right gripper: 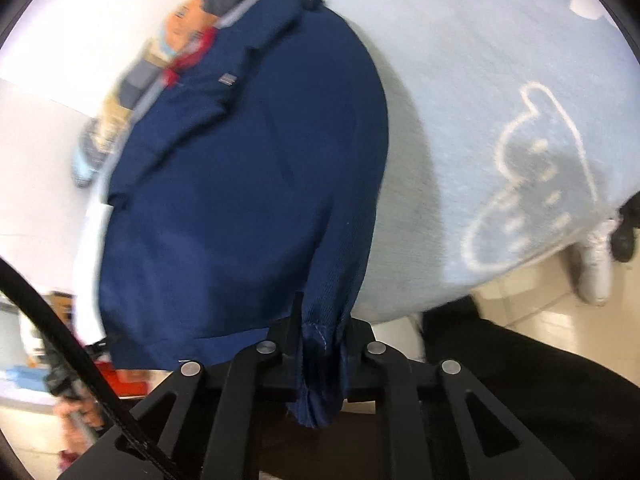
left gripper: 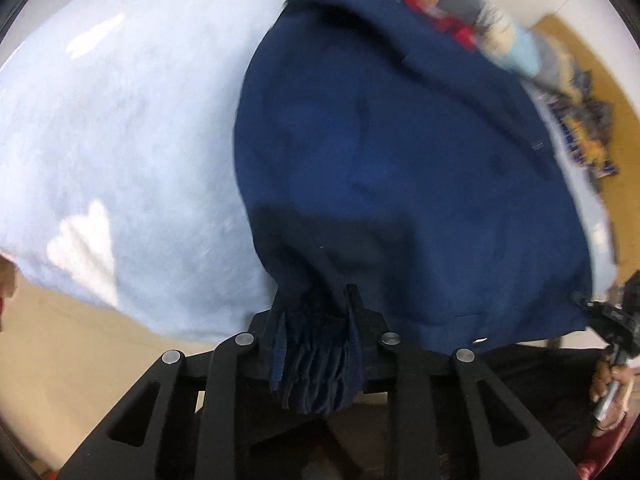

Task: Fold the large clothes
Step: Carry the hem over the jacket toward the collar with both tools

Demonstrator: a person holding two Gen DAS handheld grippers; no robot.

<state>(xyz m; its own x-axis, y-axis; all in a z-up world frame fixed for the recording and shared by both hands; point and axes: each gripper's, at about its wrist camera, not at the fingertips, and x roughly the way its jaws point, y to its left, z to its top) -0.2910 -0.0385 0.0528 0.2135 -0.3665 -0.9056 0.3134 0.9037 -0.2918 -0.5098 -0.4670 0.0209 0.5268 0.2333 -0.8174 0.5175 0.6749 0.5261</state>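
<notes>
A navy blue garment [left gripper: 400,152] lies spread over a light blue blanket [left gripper: 128,128] on the work surface. My left gripper [left gripper: 316,300] is shut on a bunched, ribbed edge of the garment, which hangs between its fingers. My right gripper [right gripper: 320,316] is shut on another edge of the same navy garment [right gripper: 248,168], pinched into a fold. Both held edges are lifted toward the near side. In the left wrist view the right gripper [left gripper: 616,320] shows at the garment's far right corner. Both views are motion-blurred.
A pile of other clothes [left gripper: 472,12] lies beyond the garment, also in the right wrist view [right gripper: 168,64]. The light blue blanket [right gripper: 520,100] has white cloud drawings. Beige floor [left gripper: 60,360] lies below its edge. White shoes [right gripper: 596,264] stand on the floor at right.
</notes>
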